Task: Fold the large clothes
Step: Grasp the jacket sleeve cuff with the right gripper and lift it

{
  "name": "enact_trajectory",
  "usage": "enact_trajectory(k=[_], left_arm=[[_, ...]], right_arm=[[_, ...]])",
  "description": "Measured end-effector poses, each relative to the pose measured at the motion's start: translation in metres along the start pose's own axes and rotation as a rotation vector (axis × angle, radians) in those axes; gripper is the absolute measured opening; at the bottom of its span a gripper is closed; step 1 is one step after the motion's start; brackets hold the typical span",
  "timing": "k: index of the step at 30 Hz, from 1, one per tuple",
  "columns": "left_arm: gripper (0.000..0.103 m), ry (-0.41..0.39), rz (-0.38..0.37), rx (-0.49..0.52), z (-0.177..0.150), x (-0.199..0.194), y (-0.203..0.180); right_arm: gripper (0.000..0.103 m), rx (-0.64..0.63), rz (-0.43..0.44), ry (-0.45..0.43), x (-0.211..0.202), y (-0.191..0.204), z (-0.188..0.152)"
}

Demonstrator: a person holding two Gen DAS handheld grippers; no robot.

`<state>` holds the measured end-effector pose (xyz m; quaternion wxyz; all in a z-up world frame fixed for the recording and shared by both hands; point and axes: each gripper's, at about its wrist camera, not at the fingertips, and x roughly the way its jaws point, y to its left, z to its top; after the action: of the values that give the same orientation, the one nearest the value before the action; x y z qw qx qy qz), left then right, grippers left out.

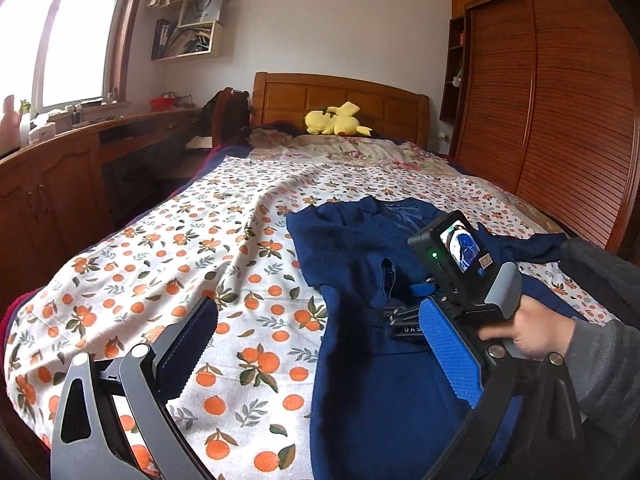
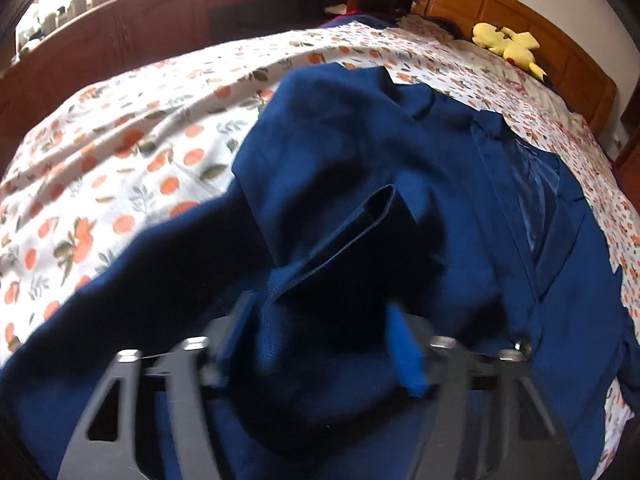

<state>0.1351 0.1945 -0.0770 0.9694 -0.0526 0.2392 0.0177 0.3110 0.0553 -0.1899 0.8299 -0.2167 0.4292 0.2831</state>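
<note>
A navy blue jacket [image 1: 360,248] lies spread on the orange-print bedsheet [image 1: 180,248], collar toward the headboard, one sleeve folded over its front. In the right wrist view the jacket [image 2: 360,140] fills the frame, and the sleeve's open cuff [image 2: 372,216] points up. My right gripper [image 2: 320,320] points steeply down into it, with bunched navy cloth filling the gap between both pads. In the left wrist view a hand [image 1: 532,328] holds that right gripper [image 1: 408,308] on the jacket's middle. My left gripper [image 1: 320,312] hovers wide open near the jacket's left edge, with nothing gripped.
A yellow plush toy [image 1: 336,120] lies by the wooden headboard [image 1: 340,96]. A slatted wooden wardrobe [image 1: 560,120] runs along the right of the bed. On the left a wooden desk and cabinets [image 1: 60,192] stand under a window. Bare sheet stretches left of the jacket.
</note>
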Motion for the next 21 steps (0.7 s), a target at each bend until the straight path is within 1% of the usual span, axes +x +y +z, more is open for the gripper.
enact_trajectory(k=[2, 4, 6, 9, 14, 18, 21], left_arm=[[0.101, 0.003, -0.004, 0.008, -0.001, 0.001, -0.003], [0.101, 0.004, -0.008, 0.016, -0.001, 0.002, -0.006], [0.101, 0.004, -0.019, 0.018, -0.001, 0.003, -0.01], [0.101, 0.007, -0.031, 0.025, 0.0, 0.006, -0.017], [0.101, 0.014, -0.039, 0.036, 0.0, 0.011, -0.027], [0.101, 0.017, -0.05, 0.039, 0.002, 0.016, -0.035], [0.101, 0.021, -0.057, 0.042, 0.003, 0.021, -0.041]], right_arm=[[0.018, 0.014, 0.022, -0.01, -0.008, -0.005, -0.004], [0.01, 0.024, 0.028, -0.025, -0.019, -0.009, -0.007], [0.008, 0.04, 0.021, -0.055, -0.032, -0.016, -0.008], [0.007, 0.08, 0.038, -0.134, -0.062, -0.03, -0.012], [0.007, 0.096, 0.027, -0.264, -0.12, -0.048, -0.02], [0.007, 0.095, 0.016, -0.301, -0.147, -0.058, -0.025], [0.007, 0.082, -0.028, -0.323, -0.159, -0.061, -0.03]])
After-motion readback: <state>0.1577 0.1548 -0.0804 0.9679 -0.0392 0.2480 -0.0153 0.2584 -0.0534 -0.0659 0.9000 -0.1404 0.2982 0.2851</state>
